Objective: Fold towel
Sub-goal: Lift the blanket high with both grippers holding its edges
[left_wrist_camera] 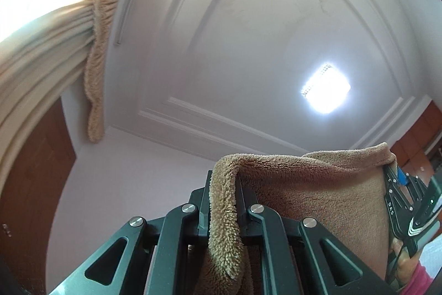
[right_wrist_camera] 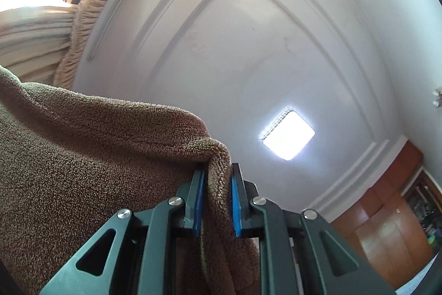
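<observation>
Both cameras point up at the ceiling. A fluffy brown towel (left_wrist_camera: pixel 317 190) hangs stretched between the two grippers. My left gripper (left_wrist_camera: pixel 223 179) is shut on one corner of it, and a tan edge drops down between its fingers. In the left wrist view, the right gripper (left_wrist_camera: pixel 397 184) shows at the far right, held by a hand in a pink sleeve (left_wrist_camera: pixel 414 275), at the towel's other corner. In the right wrist view, my right gripper (right_wrist_camera: pixel 218 173) is shut on the towel (right_wrist_camera: pixel 96 156), its blue pads (right_wrist_camera: pixel 235 201) pressing the corner, and the cloth spreads away to the left.
A white panelled ceiling with a bright square lamp (left_wrist_camera: pixel 326 87) fills both views. Cream curtains with a tan pelmet (left_wrist_camera: pixel 102 18) hang by a window at the upper left. Wooden cabinets (right_wrist_camera: pixel 386 226) stand at the lower right, and a wooden door (left_wrist_camera: pixel 30 184) at the left.
</observation>
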{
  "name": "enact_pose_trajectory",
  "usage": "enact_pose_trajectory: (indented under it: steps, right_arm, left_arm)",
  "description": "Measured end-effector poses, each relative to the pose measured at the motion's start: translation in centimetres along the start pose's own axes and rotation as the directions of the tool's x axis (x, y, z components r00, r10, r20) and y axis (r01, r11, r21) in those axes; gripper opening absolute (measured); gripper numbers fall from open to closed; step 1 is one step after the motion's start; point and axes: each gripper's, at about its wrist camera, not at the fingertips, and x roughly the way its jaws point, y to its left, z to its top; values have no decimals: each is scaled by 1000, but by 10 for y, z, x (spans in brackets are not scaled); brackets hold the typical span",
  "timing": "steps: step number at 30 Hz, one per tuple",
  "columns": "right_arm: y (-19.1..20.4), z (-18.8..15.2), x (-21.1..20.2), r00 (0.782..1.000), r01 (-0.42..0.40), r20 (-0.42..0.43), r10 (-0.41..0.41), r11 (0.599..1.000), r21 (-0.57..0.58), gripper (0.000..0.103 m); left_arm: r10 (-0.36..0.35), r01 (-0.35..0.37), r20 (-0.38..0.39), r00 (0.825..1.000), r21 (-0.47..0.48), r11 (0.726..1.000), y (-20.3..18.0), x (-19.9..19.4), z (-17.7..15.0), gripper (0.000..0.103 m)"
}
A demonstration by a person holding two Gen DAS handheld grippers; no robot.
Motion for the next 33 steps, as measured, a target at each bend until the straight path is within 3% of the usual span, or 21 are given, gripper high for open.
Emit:
enact_pose_trajectory:
  steps: [4,8,12,16,21,25,28,33]
  right_arm:
    - [-11,2,7,999,19,-28,-20,1000,-22,19]
    - [5,-6,7,999,-15,-44,13,1000,-28,19]
    - [38,-9,0,995,-98,-27,98,995,-15,21]
    - [55,-11,-7,982,-183,-42,186,981,70,23]
    - [50,-23,-9,974,-184,-99,202,969,167,23]
    - [33,-34,-4,971,-156,-152,185,971,183,25]
    - [20,-34,2,975,-140,-151,165,977,161,30]
    - [14,-13,17,978,-166,-106,181,977,132,31]
  left_arm:
    - [-18,18,-22,1000,14,1000,-3,4,-8,9]
    - [52,-51,-57,997,9,999,22,5,-13,9]
    - [174,-171,-51,983,58,984,46,-7,-4,9]
    - [235,-230,-42,971,103,968,57,-15,11,9]
    - [215,-206,-36,976,175,963,43,-16,11,9]
    - [169,-154,-76,983,165,974,38,-8,7,9]
    - [180,-168,-55,982,167,971,36,-7,4,9]
    - [208,-202,-18,978,164,965,33,-10,11,9]
